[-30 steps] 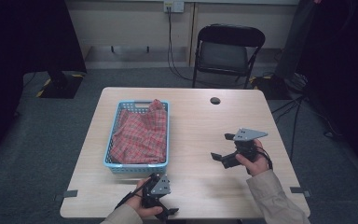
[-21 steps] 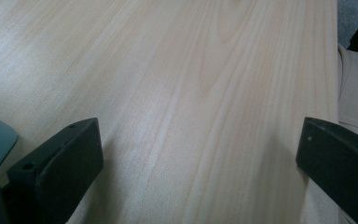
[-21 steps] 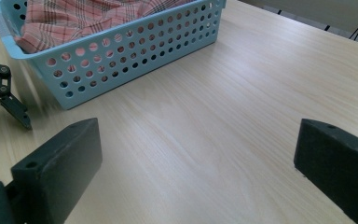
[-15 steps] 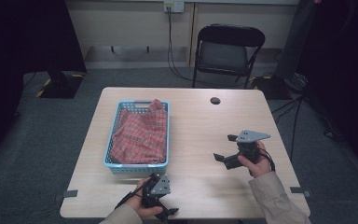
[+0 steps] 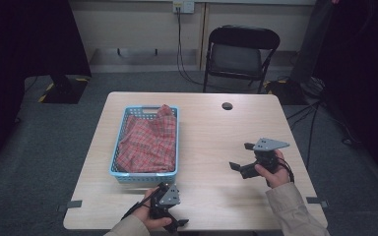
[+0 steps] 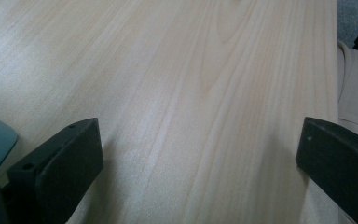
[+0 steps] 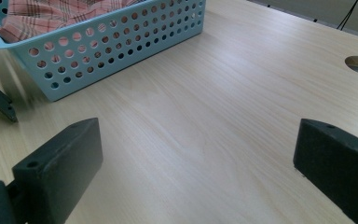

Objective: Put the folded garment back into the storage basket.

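The high view shows the blue basket (image 5: 145, 172) toward the table's (image 5: 211, 128) left edge, holding red plaid cloth (image 5: 147, 142). The left gripper (image 5: 170, 216) at the near edge and the right gripper (image 5: 240, 156) near the right edge both have jaws spread wide, holding nothing. The right gripper view reveals the basket's perforated wall.

The person wears beige long sleeves (image 5: 289, 209). Each hand carries a black 2-jaw gripper: the right gripper (image 5: 240, 156) bears a grey 3-cornered plate (flat, matte), the left gripper (image 5: 176, 222) a smaller one, trailing a black cable (image 5: 137, 209).
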Tool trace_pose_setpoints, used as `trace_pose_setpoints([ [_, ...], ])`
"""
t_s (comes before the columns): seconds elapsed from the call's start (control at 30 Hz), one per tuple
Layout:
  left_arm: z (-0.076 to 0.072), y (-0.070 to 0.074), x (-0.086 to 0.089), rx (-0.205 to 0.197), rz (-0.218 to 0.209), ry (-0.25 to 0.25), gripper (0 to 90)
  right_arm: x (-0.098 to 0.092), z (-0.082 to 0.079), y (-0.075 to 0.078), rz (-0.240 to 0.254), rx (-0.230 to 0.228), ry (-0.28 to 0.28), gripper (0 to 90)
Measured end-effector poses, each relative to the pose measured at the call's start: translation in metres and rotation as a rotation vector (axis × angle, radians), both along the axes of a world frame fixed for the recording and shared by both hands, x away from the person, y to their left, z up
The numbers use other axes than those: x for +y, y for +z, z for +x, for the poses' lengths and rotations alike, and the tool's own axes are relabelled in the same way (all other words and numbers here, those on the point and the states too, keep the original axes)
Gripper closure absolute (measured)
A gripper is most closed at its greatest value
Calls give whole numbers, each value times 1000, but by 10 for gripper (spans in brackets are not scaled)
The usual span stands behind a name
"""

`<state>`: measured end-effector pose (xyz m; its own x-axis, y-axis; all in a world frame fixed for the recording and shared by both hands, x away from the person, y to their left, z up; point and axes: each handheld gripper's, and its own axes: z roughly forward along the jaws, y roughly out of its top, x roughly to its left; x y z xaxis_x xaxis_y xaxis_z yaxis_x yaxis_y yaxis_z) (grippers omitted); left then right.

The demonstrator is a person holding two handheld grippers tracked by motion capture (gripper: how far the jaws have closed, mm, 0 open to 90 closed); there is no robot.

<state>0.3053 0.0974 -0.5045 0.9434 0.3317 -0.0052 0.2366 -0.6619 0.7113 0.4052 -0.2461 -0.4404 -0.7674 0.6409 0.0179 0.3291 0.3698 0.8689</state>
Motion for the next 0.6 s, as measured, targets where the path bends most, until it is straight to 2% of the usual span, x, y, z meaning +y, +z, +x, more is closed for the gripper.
trace_pose_setpoints([
  [0.6,0,0,0,0,0,0,0,-15,-7,-3,-3,8,-44,6],
])
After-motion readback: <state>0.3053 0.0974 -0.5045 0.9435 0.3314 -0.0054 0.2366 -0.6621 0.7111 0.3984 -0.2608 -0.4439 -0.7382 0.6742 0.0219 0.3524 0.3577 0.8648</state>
